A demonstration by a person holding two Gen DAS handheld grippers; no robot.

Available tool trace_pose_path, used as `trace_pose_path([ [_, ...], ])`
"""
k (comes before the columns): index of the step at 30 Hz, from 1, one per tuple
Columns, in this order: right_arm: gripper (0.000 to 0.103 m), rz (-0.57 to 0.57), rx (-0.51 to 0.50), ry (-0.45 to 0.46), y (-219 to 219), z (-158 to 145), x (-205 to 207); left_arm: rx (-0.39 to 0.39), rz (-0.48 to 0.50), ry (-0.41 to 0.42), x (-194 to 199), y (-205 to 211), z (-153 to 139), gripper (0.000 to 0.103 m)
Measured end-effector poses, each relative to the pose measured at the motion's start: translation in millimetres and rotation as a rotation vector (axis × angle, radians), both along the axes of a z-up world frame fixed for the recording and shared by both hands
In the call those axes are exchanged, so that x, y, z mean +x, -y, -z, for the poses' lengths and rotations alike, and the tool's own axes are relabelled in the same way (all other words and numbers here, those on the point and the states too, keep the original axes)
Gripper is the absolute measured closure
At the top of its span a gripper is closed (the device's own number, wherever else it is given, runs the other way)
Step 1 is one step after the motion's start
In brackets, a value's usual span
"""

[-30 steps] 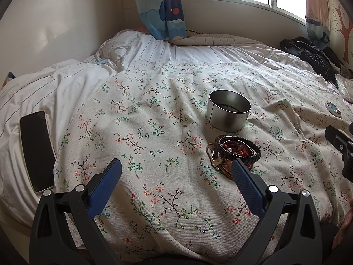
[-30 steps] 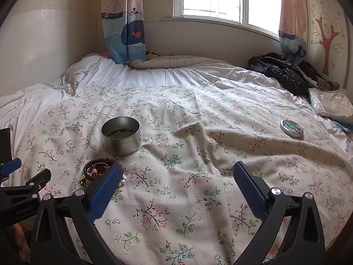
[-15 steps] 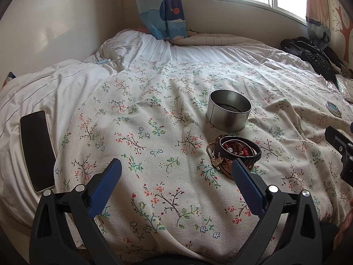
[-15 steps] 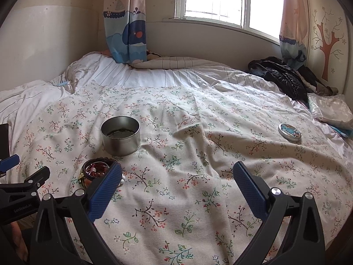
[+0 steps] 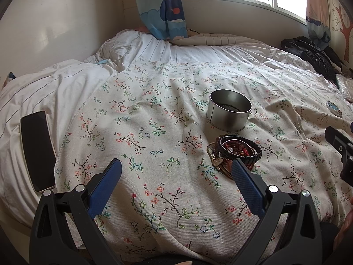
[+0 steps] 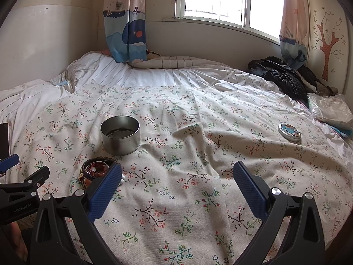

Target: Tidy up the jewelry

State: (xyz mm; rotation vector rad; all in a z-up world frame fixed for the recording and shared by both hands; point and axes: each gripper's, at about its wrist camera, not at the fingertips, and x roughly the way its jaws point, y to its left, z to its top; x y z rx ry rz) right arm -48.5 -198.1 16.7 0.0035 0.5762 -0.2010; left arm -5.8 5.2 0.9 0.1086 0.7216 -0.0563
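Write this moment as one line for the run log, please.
left gripper: open, holds nothing | right gripper: open, holds nothing | bracelets: heaped on bedspread beside tin | tin: open, upright | lid: apart, on bedspread

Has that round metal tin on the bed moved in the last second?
No. The tin sits in the same spot, just behind the jewelry pile on the floral sheet.

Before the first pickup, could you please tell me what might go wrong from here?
The jewelry pile is tangled, so lifting one bracelet may drag the others. The tin stands on soft, wrinkled cloth and could tip if bumped. Small white beads beside the pile could get lost in folds.
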Motion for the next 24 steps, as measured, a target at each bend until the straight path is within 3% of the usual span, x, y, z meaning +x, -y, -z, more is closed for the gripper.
trace_pose_path([
  [7, 0.006, -0.017, 0.023, -0.034, 2.4, 3.6, 5.9, 0.006, 0.013, -0.024, 3.9, -2.3, 1.8, 0.008],
  [13, 0.006, -0.051, 0.046, -0.077, 1.5, 9.1, 16.8, -0.046, 0.026, -0.067, 14.7, -10.4, 5.4, 0.008],
  [24, 0.006, -0.06, 0.035, -0.093, -3.3, 11.3, 23.8, -0.028, 0.084, -0.086, 41.8, 23.6, 10.7, 0.008],
])
